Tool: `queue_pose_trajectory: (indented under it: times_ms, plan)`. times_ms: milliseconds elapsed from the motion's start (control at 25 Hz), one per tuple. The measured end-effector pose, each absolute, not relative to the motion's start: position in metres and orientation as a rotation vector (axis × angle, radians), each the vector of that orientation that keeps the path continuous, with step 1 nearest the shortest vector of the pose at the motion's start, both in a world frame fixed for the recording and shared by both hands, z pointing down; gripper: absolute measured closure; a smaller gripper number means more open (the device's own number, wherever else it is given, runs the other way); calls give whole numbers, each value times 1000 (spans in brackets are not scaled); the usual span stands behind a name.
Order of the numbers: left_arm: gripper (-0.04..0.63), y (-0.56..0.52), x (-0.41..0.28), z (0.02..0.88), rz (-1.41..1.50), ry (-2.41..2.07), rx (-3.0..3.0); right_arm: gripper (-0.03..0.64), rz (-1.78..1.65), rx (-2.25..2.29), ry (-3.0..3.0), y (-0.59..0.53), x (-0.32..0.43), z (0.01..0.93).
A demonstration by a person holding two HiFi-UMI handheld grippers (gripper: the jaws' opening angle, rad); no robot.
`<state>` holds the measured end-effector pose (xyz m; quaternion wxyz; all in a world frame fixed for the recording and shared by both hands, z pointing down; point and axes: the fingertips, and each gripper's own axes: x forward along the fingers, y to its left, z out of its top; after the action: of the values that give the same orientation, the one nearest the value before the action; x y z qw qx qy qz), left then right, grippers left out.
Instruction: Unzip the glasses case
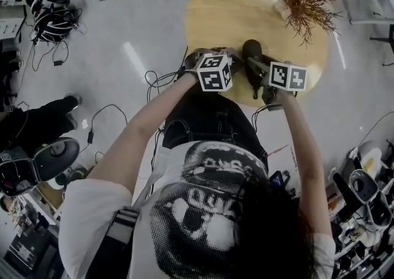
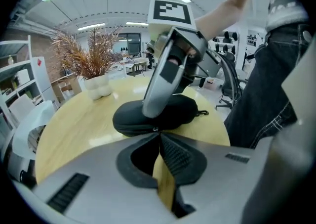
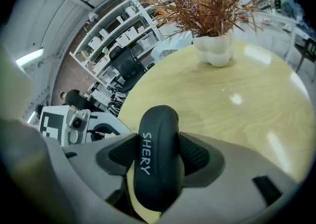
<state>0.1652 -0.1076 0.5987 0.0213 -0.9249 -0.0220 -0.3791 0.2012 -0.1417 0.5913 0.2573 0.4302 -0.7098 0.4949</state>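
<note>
A black glasses case (image 3: 157,124), printed SHERY, is clamped across its width between the ribbed pads of my right gripper (image 3: 157,156). It is held just above the round wooden table (image 3: 227,99). In the left gripper view the case (image 2: 185,112) lies crosswise with the right gripper's grey finger (image 2: 165,77) over it. My left gripper (image 2: 159,133) has its jaw tips together at the case's seam, pinching the small zipper pull (image 2: 155,129). The zip line looks closed. From the head view both grippers meet at the case (image 1: 251,56) over the table's near edge.
A dried plant in a white pot (image 3: 215,45) stands at the far side of the table (image 1: 228,13). Cables and chairs lie on the floor to the left (image 1: 52,22). White shelves (image 2: 19,84) and equipment (image 1: 363,198) stand round the table.
</note>
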Motion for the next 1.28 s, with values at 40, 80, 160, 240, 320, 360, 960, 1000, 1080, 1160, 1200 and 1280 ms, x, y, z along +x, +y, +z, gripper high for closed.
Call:
queue_pose_trajectory:
  times_ms: [40, 80, 160, 240, 320, 360, 960, 1000, 1080, 1160, 1200, 1280]
  plan:
    - [581, -104, 165, 599, -1176, -73, -2866, 347, 1359, 1183, -1912, -142, 201, 592]
    - [581, -101, 164, 599, -1174, -76, -2872, 347, 1383, 1202, -1901, -142, 200, 592]
    - [581, -95, 163, 598, -1164, -75, -2890, 347, 1451, 1247, -1883, -142, 200, 593]
    - [581, -93, 160, 597, -1156, -67, -2903, 348, 1519, 1289, -1867, -144, 200, 593]
    - [581, -91, 157, 597, -1156, -65, -2900, 350, 1562, 1326, -1849, -145, 199, 594]
    - [581, -90, 156, 596, -1159, -68, -2893, 350, 1573, 1343, -1841, -147, 199, 594]
    - [581, -82, 127, 599, -1213, -40, -2860, 354, 1757, 1566, -1734, -181, 184, 594]
    - [581, -81, 126, 600, -1214, -35, -2867, 356, 1788, 1584, -1722, -181, 184, 594]
    - [581, -77, 124, 601, -1218, -19, -2885, 356, 1856, 1623, -1694, -181, 184, 596]
    - [581, -75, 124, 602, -1217, 18, -2914, 357, 1890, 1661, -1670, -181, 185, 596]
    - [581, -74, 124, 602, -1215, 41, -2934, 357, 1894, 1679, -1662, -181, 185, 596]
    - [581, -75, 124, 602, -1212, 88, -2973, 357, 1912, 1720, -1644, -181, 186, 596]
